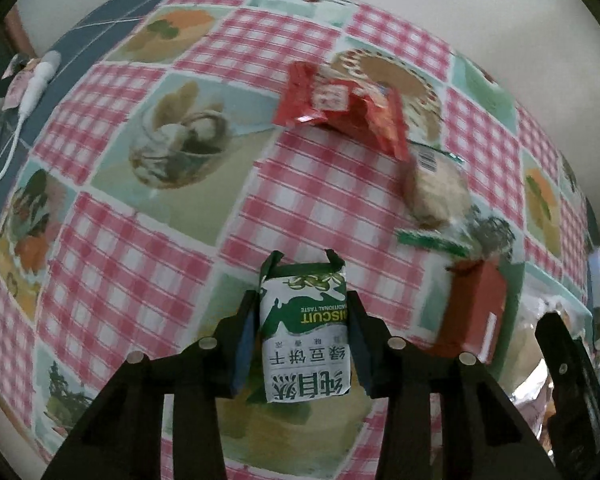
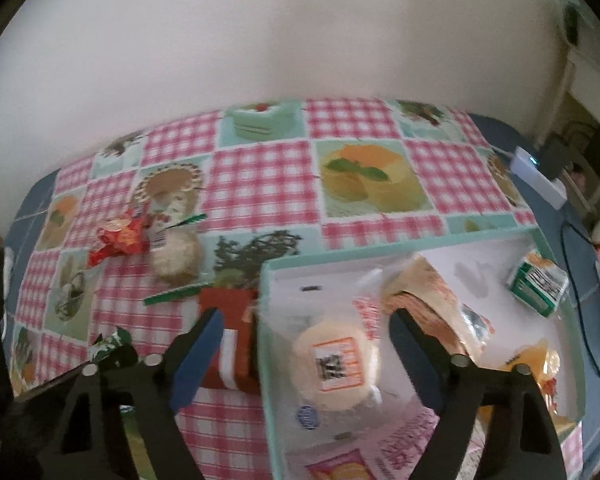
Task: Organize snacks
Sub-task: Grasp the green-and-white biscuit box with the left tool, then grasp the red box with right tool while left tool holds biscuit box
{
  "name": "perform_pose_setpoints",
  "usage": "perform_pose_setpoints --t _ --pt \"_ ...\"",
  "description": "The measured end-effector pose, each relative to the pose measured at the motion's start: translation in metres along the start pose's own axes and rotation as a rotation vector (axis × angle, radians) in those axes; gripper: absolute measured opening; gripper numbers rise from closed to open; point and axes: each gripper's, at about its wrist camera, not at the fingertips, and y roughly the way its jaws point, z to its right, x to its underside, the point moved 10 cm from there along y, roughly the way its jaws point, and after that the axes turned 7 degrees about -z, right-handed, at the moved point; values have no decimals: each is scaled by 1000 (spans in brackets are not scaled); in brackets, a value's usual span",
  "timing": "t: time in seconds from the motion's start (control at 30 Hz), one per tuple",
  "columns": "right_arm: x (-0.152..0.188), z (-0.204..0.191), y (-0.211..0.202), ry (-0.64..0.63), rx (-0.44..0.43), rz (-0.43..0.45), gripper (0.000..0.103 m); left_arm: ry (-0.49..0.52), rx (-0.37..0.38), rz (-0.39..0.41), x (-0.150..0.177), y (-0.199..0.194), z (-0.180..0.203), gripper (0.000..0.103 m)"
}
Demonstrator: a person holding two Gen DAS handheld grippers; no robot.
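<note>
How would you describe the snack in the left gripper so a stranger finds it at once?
Look at the checked tablecloth. Near its close edge, the left gripper is shut on a small biscuit packet. Unlike the red packets behind it, it is white and green.

Both tongs, left (image 1: 303,334) and right (image 2: 306,354), are black plastic with blue pads and silver round screws.

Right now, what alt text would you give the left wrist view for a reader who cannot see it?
The left tool is shut on a green-and-white biscuit packet above a pink gingham patchwork tablecloth. Farther off lie a crumpled red snack wrapper, a clear-wrapped round beige cake and a red-orange carton.
</note>
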Motion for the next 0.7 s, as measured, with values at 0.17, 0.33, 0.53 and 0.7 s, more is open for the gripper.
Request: perform_pose_setpoints --t 0.17,0.33,0.53,0.7 --pt "6 -23 7 -78 -26 -2 73 -76 -6 18 -6 -3 -29 44" --pt "9 -38 11 -118 -53 -5 65 -116 2 22 -9 -5 -53 44" --pt "15 -58 18 -149 -111 -39 55 -122 11 20 -14 -5 -59 44" --pt "15 -61 24 -171 -75 -39 54 -124 21 15 -22 0 -67 44"
